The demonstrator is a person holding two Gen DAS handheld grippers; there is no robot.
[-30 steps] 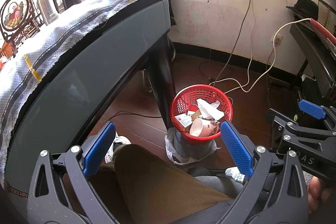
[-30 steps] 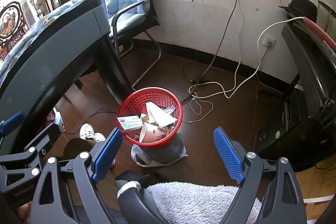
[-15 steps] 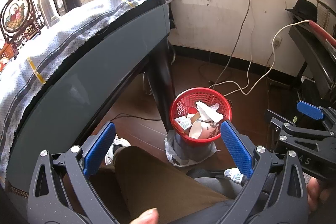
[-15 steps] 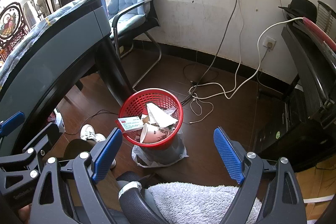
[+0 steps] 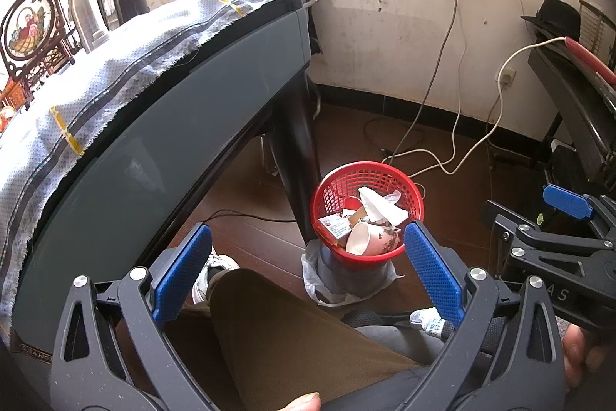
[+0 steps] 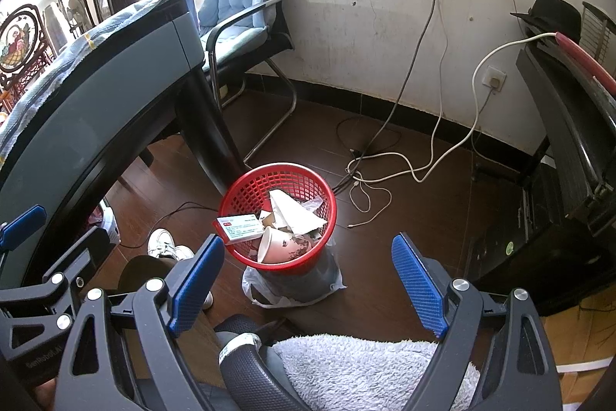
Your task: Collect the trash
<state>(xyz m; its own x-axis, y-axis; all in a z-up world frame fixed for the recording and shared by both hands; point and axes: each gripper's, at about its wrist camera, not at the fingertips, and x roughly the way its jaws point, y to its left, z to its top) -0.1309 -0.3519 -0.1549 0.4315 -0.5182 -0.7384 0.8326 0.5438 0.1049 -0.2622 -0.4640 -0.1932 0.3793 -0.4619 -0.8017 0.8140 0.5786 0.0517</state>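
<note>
A red mesh bin (image 5: 338,180) (image 6: 254,180) stands on the dark wood floor beside the table leg, on a grey bag. It holds a paper cup (image 5: 369,237) (image 6: 281,243), a small white and red box (image 5: 334,226) (image 6: 240,227) and crumpled white paper (image 5: 379,205) (image 6: 292,212). My left gripper (image 5: 308,272) is open and empty, high above the floor over a brown trouser leg. My right gripper (image 6: 308,276) is open and empty, above a chair seat. Each gripper shows at the edge of the other's view.
A grey table with a blue cloth (image 5: 115,91) runs along the left. A black chair with a blue cushion (image 6: 238,10) stands by the wall. White and grey cables (image 6: 385,172) lie on the floor. Black furniture (image 6: 569,180) stands at right. A white shoe (image 6: 165,245) is near the bin.
The left gripper has risen and drawn back a little, so the bin looks smaller and farther. The right gripper has barely moved. Both stay open.
</note>
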